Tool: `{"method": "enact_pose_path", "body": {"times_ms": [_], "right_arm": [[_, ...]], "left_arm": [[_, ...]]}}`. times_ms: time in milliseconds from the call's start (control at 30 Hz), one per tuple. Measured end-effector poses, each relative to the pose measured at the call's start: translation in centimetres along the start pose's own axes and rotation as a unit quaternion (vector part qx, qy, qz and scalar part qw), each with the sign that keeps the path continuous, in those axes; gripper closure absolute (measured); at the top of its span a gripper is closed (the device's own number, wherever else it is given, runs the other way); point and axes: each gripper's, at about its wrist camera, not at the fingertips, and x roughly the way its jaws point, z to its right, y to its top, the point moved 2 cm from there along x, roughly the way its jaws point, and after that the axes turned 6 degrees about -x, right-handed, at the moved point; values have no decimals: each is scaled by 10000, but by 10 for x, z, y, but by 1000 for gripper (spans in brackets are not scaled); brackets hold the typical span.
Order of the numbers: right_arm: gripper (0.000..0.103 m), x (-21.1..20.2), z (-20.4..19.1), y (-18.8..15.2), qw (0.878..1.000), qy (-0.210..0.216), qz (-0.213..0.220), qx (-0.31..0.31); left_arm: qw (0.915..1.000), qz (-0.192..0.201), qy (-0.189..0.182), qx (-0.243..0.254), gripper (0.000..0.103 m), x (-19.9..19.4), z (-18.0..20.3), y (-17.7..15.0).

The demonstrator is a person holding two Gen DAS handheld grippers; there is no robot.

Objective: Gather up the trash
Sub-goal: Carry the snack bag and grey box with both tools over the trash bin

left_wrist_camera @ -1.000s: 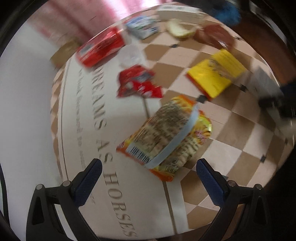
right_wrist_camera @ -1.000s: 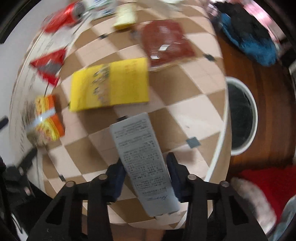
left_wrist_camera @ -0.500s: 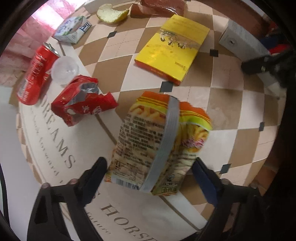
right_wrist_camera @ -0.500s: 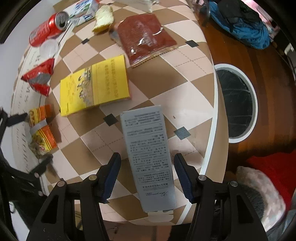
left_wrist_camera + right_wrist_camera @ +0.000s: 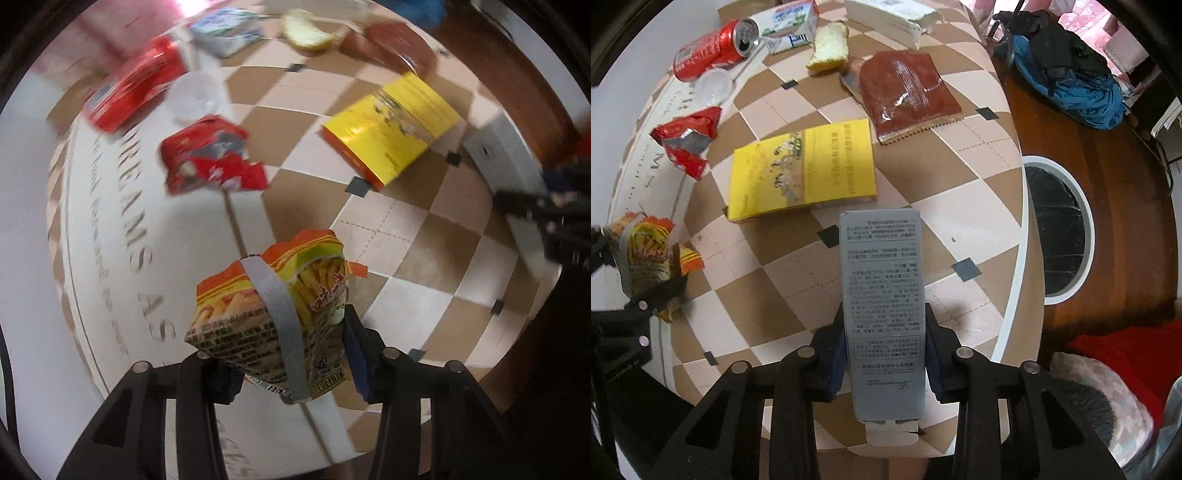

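My left gripper [image 5: 291, 354] is shut on an orange and yellow snack bag [image 5: 273, 317] with a grey tape band, held above the round table; it also shows in the right wrist view [image 5: 642, 254]. My right gripper [image 5: 885, 354] is shut on a long grey carton [image 5: 882, 295] at the table's near edge. Other trash lies on the table: a torn red wrapper [image 5: 687, 142], a red can [image 5: 709, 50], a milk carton [image 5: 790, 22], a bread slice [image 5: 829, 46], a brown packet [image 5: 908, 92], a clear lid [image 5: 714, 86].
A yellow book [image 5: 803, 170] lies mid-table. A round white-rimmed bin [image 5: 1058, 229] with a black liner stands on the wooden floor to the right. Blue and black bags [image 5: 1067, 66] sit beyond it. White paper stack [image 5: 890, 16] at the far edge.
My left gripper has closed on the snack bag and lifted it off the table. My right gripper has closed on the grey carton.
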Motion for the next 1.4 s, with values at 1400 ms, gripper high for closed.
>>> {"method": "enact_pose_path", "body": {"times_ms": [1400], "right_arm": [[66, -90, 275, -27, 9557, 482, 1644, 2395]], "left_arm": [[9755, 1687, -1344, -427, 63, -111, 206, 184]]}}
